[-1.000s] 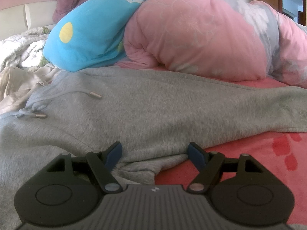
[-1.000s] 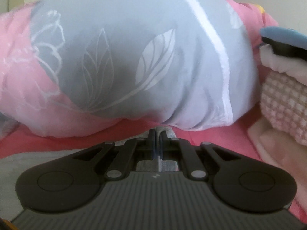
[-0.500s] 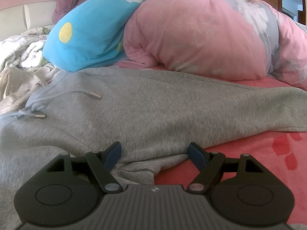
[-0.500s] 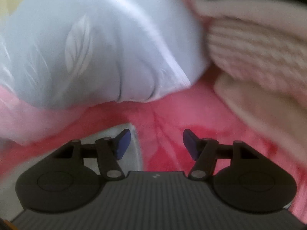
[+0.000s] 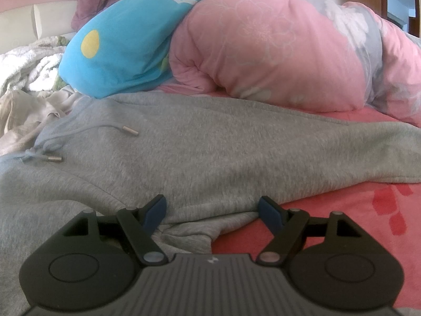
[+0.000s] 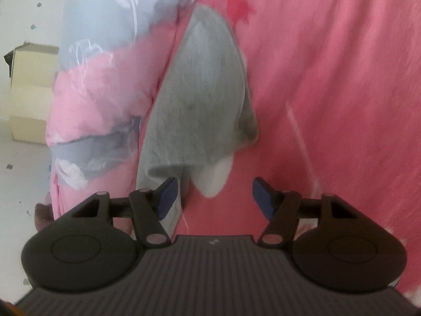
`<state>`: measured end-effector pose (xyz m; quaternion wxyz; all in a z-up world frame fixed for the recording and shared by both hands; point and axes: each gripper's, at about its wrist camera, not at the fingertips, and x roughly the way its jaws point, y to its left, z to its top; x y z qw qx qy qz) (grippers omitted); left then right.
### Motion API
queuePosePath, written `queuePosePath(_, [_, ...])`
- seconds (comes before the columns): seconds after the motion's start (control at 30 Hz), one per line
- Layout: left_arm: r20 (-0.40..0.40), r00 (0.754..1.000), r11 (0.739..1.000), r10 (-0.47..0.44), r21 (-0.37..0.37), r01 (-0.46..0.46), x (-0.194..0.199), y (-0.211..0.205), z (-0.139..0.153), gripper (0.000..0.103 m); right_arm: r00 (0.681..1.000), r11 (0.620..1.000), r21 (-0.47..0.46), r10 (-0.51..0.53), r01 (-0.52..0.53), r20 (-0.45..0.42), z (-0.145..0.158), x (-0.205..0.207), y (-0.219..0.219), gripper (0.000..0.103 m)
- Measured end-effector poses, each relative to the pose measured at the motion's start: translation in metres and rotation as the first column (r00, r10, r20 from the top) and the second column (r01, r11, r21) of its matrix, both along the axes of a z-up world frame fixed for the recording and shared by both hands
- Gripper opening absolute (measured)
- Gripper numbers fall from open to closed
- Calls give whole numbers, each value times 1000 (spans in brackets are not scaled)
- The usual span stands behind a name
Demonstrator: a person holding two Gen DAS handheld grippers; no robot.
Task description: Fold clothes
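Note:
Grey sweatpants (image 5: pixel 200 147) lie spread across the red bedsheet (image 5: pixel 368 210), waistband and drawstring (image 5: pixel 52 152) at the left, leg running right. My left gripper (image 5: pixel 214 210) is open and empty, low over the crotch fold at the pants' near edge. In the right wrist view the pants' leg end (image 6: pixel 202 97) lies on the sheet beside the quilt, with a white lining corner showing. My right gripper (image 6: pixel 214 194) is open and empty just short of that leg end; its left fingertip (image 6: pixel 167 193) is near the cuff edge.
A rolled pink and grey quilt (image 5: pixel 276 50) and a blue pillow (image 5: pixel 123 44) lie behind the pants. Beige and white clothes (image 5: pixel 23 97) pile at the left. In the right wrist view the quilt (image 6: pixel 100 92) hangs at the bed edge, a cardboard box (image 6: pixel 31 94) on the floor beyond.
My right gripper was shut a second ago, opened, and swung round from facing the quilt and a pile of pink clothes to facing the pants' leg end. The left gripper has not moved.

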<state>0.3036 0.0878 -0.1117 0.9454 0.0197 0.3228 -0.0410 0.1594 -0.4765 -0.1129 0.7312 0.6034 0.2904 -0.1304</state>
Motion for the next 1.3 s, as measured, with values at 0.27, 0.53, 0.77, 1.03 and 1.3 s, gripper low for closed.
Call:
queuePosePath(0.27, [111,993,994,-25,-103,36,-14,11,17,78,983,981,-68,-179,181,38,-11,14,-12,27])
queuePosePath(0.53, [24,1000,996,-14,-91,16,-3,9,10,77,954,902,-324,-237,286,183,25,-20,-33,11])
queuePosePath(0.77, [23,1000,996,-9,-94,11,-4,10,8,77,954,815,-497,-267,297,132,38,-38,-46,11])
queuePosePath(1.03, [29,1000,996,-9,-92,12,-5,9,9,77,879,753,-530,-476,390,-29,7,-76,-70,15])
queuePosePath(1.3, [136,989,998,-57,1,57,-21,-5,25,78,1000,651,-759,-5,26,29,70,-48,25,18])
